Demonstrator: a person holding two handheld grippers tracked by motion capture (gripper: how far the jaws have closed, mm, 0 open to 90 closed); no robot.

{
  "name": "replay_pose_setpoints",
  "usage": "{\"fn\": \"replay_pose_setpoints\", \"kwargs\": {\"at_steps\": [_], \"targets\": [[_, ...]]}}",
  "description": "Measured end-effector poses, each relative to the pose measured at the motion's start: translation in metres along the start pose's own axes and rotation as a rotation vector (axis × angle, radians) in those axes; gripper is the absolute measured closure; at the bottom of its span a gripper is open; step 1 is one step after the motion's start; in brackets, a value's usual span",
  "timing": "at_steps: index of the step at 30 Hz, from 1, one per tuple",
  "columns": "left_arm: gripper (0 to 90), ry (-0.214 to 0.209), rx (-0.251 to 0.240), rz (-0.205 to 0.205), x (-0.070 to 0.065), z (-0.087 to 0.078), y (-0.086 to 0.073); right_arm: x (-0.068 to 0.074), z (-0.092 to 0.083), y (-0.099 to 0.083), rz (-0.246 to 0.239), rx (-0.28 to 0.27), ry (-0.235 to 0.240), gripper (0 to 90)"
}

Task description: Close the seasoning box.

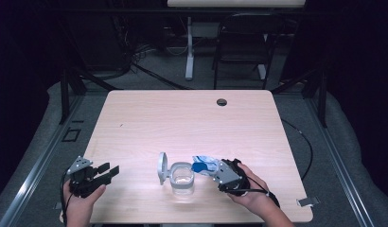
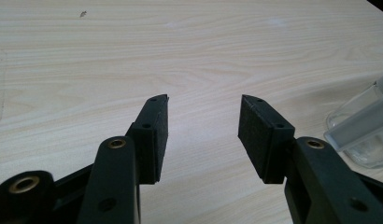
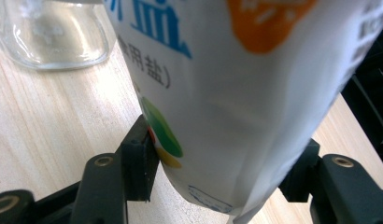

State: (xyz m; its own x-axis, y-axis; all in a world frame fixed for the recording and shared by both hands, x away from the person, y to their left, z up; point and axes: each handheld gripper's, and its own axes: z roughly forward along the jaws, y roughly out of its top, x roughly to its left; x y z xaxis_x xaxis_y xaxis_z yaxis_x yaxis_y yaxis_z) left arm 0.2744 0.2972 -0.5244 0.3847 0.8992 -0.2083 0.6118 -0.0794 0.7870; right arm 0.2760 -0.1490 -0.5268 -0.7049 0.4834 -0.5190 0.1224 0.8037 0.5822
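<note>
A clear glass jar (image 1: 182,178) stands near the table's front edge, its hinged lid (image 1: 162,167) swung open to the left. My right gripper (image 1: 219,169) is shut on a white salt bag (image 1: 205,164) with blue, orange and green print, tilted toward the jar's mouth. In the right gripper view the bag (image 3: 236,93) sits between the black jaws, with the jar (image 3: 54,32) just beyond at upper left. My left gripper (image 1: 109,171) is open at the front left, nothing between its pads (image 2: 157,135); the jar's edge (image 2: 362,130) shows at the right of its view.
The light wooden table (image 1: 182,123) has a cable hole (image 1: 222,102) near its far edge. A dark folding chair (image 1: 242,45) and a white table leg (image 1: 189,47) stand beyond it. Black frame posts flank the table.
</note>
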Motion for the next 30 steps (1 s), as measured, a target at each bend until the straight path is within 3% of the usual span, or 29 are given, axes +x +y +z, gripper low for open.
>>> {"fn": "replay_pose_setpoints", "kwargs": {"at_steps": [9,20,24,30], "targets": [[53.1,-0.001,0.001,0.001,0.000,0.000,0.000,0.005,0.004,0.003,-0.038,0.000,-0.006,41.4],[53.1,0.001,0.001,-0.001,0.001,0.000,0.000,0.009,0.007,0.005,-0.108,0.050,-0.019,41.5],[53.2,0.001,0.001,-0.002,0.001,0.000,0.000,0.010,0.009,0.004,-0.108,0.034,-0.026,41.5],[53.2,0.000,0.001,-0.004,0.002,0.000,0.000,0.009,0.012,0.005,-0.140,0.068,-0.044,41.4]]}}
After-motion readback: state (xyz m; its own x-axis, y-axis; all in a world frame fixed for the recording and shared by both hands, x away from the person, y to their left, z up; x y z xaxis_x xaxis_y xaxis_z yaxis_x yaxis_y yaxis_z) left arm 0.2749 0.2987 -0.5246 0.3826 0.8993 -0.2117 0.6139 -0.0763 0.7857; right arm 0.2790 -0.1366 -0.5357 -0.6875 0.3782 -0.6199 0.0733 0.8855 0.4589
